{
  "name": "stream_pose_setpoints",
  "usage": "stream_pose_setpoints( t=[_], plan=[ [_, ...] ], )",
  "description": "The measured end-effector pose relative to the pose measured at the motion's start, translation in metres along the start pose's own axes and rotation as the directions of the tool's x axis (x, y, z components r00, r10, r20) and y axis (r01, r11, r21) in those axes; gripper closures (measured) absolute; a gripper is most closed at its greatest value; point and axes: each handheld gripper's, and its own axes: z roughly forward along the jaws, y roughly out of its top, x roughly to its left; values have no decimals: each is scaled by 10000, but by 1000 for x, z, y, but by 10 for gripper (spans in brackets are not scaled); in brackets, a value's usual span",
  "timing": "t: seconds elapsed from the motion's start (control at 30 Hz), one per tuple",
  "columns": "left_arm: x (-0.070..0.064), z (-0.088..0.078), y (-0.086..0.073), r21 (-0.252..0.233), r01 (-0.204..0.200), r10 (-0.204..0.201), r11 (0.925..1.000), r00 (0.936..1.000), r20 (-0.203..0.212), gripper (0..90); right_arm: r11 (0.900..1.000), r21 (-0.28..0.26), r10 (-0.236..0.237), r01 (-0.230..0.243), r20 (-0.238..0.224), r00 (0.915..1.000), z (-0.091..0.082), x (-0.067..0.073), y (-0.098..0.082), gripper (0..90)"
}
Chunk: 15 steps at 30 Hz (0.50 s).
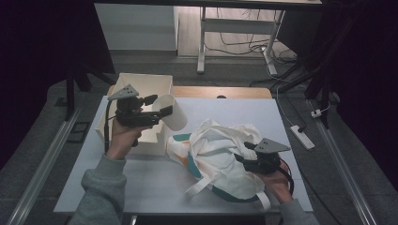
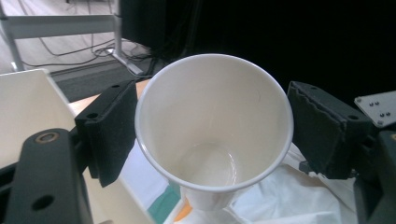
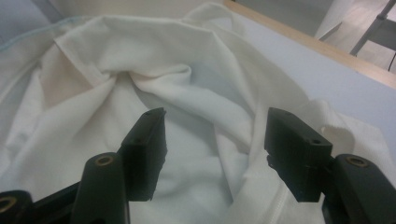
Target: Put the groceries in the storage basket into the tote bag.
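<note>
My left gripper [image 1: 157, 104] is raised over the desk [image 1: 141, 183] at about ten o'clock in the high view, its fingers [image 2: 112, 130] closed on a white paper cup [image 1: 171, 111]. In the left gripper view the cup [image 2: 212, 126] sits squarely between the two pads, one pressing each side of the rim, its mouth turned toward the camera and its inside empty. In the high view the cup lies tilted, just beside the near right corner of an open white box [image 1: 145, 86] that stands at the desk's far left. Below the cup and toward four o'clock from it, a crumpled white cloth bag [image 1: 220, 150] with teal and orange patches lies on the desk, its straps trailing toward the near edge. My right gripper [image 1: 246, 159] rests low at the bag's right side, at about four o'clock on the desk, pointing into the fabric. In the right gripper view its fingers [image 3: 144, 149] stand apart over the folds of white cloth [image 3: 187, 154]; cloth lies between them and a fold runs against the right-hand one, but the pads do not press it. No earlier position is recorded here for either hand.
</note>
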Motion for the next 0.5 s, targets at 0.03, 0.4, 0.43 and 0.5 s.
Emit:
stream_pose_setpoints(
  t=[0.03, 0.4, 0.43, 0.5],
  plan=[
    [-3, 2, 0, 35, -31, 31, 10000, 10000, 50, 202, 10000, -30, -22, 22, -31, 10000, -1, 1, 2, 376],
    [-31, 30, -4, 597, -639, 599, 9962, 9960, 661, 202, 9976, -514, -477, 466, -223, 9986, 1, 22, 33, 229],
    [-34, 32, -4, 644, -696, 648, 9955, 9952, 728, 202, 9976, -514, -477, 466, -223, 9986, 1, 22, 33, 229],
    [-39, 37, -5, 744, -804, 739, 9940, 9935, 868, 202, 9950, -808, -621, 586, -406, 9972, 3, 29, 44, 202]
  ],
)
